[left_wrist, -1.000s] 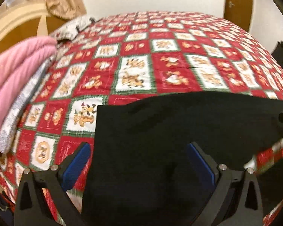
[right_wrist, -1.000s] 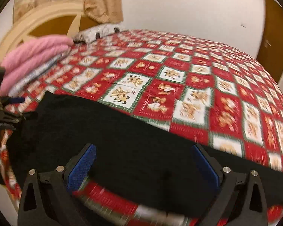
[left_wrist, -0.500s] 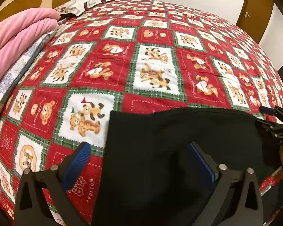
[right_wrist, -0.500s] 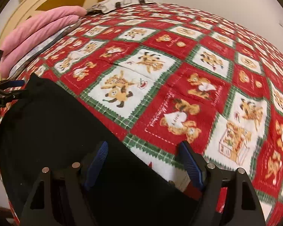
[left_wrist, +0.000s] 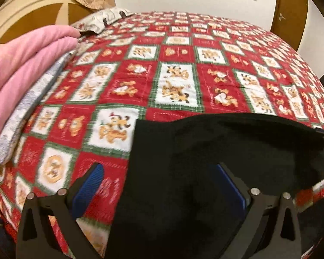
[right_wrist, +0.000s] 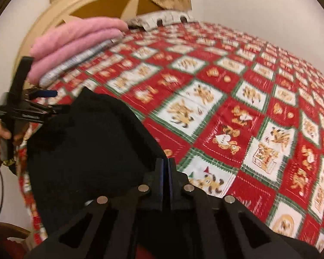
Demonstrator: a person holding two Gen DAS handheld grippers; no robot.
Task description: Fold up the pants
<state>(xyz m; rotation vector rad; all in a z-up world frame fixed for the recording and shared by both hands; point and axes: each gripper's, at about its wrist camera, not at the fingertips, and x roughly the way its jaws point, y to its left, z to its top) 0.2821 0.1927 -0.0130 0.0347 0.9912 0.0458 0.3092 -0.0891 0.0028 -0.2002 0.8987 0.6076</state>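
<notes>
The black pants lie on the near edge of the bed, on a red quilt with bear pictures. My left gripper is open, its blue pads astride the left edge of the pants. In the right wrist view my right gripper is shut on the right edge of the pants, which bunch up. The left gripper also shows in the right wrist view, at the far corner of the pants.
A folded pink blanket on a grey patterned sheet lies at the left of the bed by the cream headboard. A pillow lies at the head. A wooden door stands at the far right.
My right gripper has closed on the edge of the pants and raised it. The left gripper stays open and has tilted up, showing more of the headboard.
</notes>
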